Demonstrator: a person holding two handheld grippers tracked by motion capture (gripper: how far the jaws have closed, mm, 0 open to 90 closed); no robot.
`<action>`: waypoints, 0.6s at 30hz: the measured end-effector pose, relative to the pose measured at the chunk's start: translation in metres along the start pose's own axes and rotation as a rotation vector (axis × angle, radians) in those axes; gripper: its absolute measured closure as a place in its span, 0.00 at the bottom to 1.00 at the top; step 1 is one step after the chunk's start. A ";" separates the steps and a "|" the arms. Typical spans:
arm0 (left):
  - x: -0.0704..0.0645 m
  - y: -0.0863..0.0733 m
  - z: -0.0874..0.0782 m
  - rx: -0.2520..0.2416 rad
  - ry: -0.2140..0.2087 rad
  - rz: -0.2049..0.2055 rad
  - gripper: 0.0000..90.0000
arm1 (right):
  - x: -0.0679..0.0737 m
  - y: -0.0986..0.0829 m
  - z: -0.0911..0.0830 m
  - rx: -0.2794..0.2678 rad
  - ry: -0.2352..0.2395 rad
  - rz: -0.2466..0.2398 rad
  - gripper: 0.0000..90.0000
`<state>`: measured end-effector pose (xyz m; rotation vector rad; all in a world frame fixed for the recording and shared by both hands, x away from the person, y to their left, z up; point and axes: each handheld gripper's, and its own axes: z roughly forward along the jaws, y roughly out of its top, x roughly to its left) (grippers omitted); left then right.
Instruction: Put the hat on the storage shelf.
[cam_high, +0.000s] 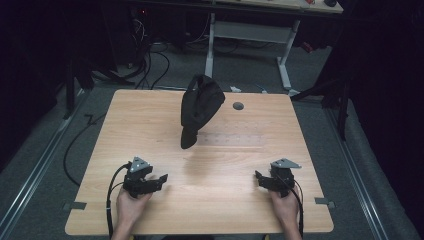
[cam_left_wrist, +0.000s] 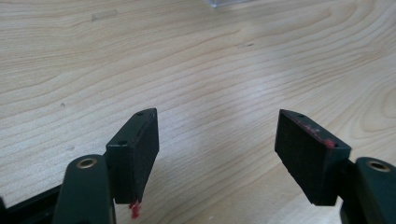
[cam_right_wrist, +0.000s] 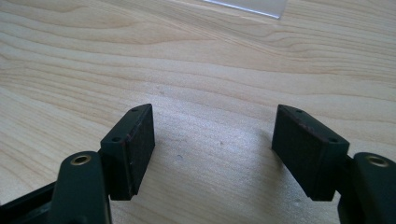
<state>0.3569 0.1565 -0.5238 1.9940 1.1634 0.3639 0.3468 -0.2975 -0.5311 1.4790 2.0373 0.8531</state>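
Both the left gripper (cam_high: 159, 178) and right gripper (cam_high: 259, 176) sit jaws-wide and empty on the table (cam_high: 150, 125), probably staged to reach the black cap (cam_high: 199, 107) lying well beyond them, near the far edge.

We find no readable text, label, brand, number or sign anywhere. The clear ruler (cam_high: 229, 139) lying on the surface (cam_high: 150, 125) beyond the middle carries faint markings, but they are too small for us to read.
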 end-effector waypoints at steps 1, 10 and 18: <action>0.000 -0.001 0.001 0.002 0.009 0.006 0.34 | 0.000 0.000 0.000 0.000 0.000 0.000 0.33; -0.007 -0.008 0.011 0.017 0.109 0.064 0.29 | 0.000 0.000 0.000 0.000 0.000 0.000 0.33; -0.007 -0.008 0.011 0.024 0.101 0.065 0.24 | 0.000 0.000 0.000 0.001 0.001 0.001 0.33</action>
